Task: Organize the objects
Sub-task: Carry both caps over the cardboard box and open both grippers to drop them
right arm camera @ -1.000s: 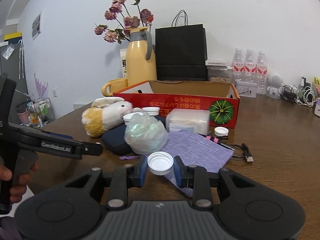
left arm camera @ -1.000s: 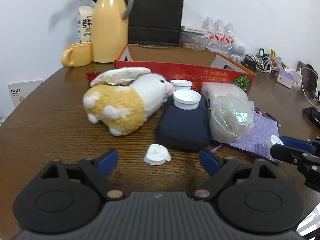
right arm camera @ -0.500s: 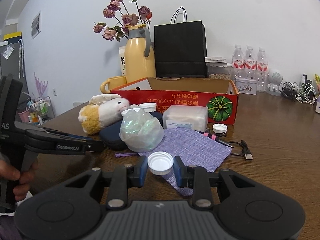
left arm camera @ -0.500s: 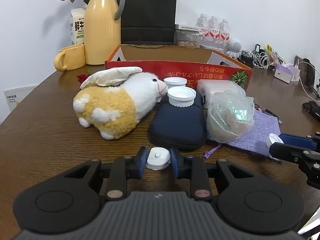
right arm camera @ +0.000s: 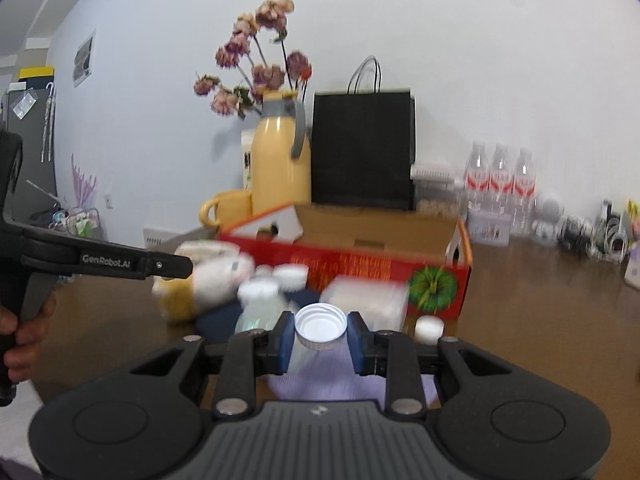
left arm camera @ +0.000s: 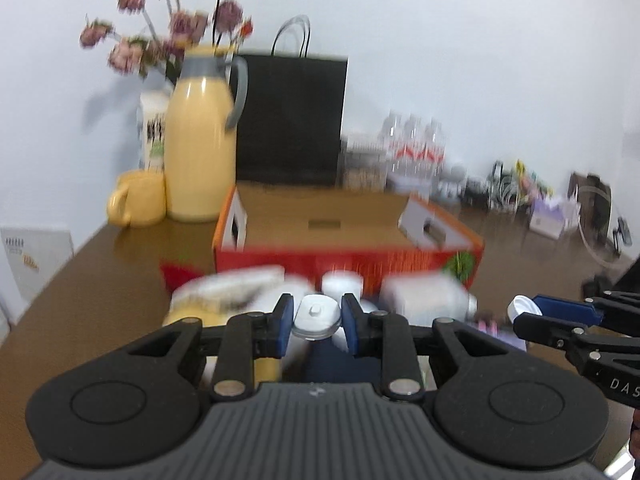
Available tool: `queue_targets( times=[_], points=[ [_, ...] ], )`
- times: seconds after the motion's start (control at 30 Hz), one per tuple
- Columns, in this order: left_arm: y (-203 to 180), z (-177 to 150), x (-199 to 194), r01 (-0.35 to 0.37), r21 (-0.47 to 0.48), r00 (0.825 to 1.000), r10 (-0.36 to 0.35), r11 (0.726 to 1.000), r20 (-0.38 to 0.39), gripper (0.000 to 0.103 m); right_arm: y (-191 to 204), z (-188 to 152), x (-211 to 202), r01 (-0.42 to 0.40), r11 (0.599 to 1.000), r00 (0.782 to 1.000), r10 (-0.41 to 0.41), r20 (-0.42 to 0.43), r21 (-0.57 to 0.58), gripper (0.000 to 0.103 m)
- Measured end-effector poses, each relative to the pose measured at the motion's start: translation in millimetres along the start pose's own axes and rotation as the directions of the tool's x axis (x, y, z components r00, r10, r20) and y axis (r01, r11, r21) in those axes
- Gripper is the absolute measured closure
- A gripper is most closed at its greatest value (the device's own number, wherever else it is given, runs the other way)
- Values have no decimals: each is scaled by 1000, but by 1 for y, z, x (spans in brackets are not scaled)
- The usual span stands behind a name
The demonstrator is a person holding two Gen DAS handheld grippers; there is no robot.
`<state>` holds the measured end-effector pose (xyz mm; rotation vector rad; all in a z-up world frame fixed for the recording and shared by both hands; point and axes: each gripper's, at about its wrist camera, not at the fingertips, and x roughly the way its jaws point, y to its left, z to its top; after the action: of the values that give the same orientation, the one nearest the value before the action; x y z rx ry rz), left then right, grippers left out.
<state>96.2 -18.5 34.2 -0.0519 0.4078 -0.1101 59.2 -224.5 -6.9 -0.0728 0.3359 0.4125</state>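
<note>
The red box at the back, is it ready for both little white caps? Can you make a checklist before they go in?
1. Left hand-held gripper shut on the knobbed white cap: ok.
2. Right hand-held gripper shut on the ridged white cap: ok.
3. Red box open on top: ok.
4. Bare cardboard floor showing inside the box: ok.
5. Both caps lifted off the table: ok.
6. Plush toy and other clutter below the carry path: cannot tell, the pictures are blurred.
</note>
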Motion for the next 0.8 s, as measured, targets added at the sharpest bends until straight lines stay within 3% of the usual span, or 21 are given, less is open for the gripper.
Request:
queue_targets(
  times=[0.17,0.37,0.63,0.8],
  points=[
    [0,38,25,2,-30,997,1,1000,77,77,-12,40,24,23,1000,997,-22,68,-15,76],
    [3,71,73,-32,-75,995,39,997,89,77,-19,81,87,54,999,996,-53,67,-8,76],
    [8,84,150,-120,-88,992,123,989,37,77,-37,95,177,96,994,995,-95,-15,48,76],
    [20,76,189,-173,-112,983,165,979,-77,77,-52,84,215,120,989,990,-113,-83,83,76]
  ],
)
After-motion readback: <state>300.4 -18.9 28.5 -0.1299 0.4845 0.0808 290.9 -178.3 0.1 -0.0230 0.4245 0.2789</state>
